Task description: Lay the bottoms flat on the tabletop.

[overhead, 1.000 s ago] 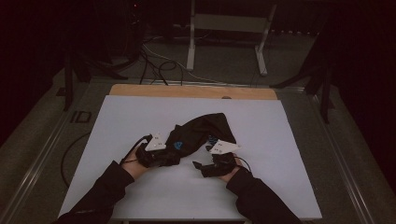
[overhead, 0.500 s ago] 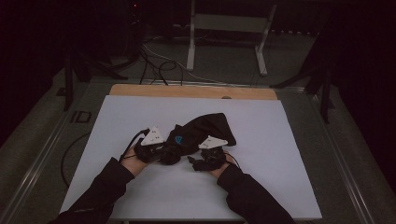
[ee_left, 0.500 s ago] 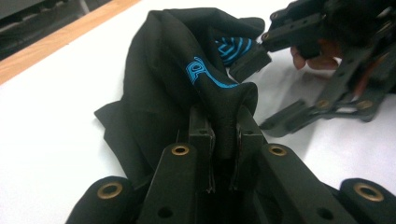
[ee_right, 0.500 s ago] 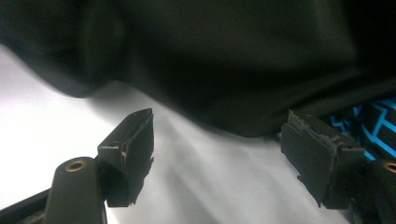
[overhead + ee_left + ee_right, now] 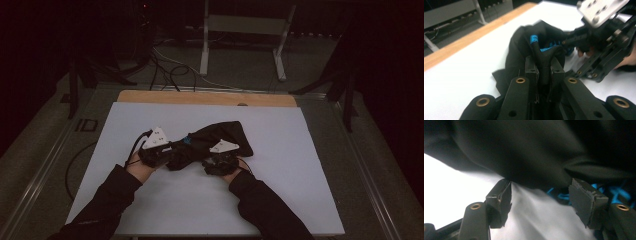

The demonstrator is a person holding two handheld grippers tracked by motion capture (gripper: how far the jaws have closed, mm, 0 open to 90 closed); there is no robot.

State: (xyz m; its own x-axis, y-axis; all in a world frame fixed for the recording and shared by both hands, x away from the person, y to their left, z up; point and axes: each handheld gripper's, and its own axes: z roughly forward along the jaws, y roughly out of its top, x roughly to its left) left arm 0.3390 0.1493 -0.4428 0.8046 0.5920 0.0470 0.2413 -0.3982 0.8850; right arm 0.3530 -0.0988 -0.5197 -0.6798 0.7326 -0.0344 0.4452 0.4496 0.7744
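High view: a black cloth [image 5: 215, 142] lies bunched up near the middle of the white table [image 5: 310, 165], and both hands are at its near edge. The left claw [image 5: 167, 155] is at the cloth's left end, and in the left gripper view it is pinched tight on a twisted fold of the cloth [image 5: 545, 65], just under a little blue tag [image 5: 533, 39]. That end now sits a bit higher and closer in than it did a second ago, so the cloth looks pulled up off the table there. The right claw [image 5: 220, 161] has slid inward along the near edge toward the left one (the two hands were farther apart before). In the right gripper view its jaws have just been closing, but they stand well apart, with the cloth's edge [image 5: 534, 157] hanging just above them and nothing pressed between the pads [image 5: 580, 200]. A bit of blue [image 5: 609, 192] peeks out under the cloth there. I think the right claw is getting ready to grab the edge, so both claws can lift or spread the cloth. It has no hold yet.
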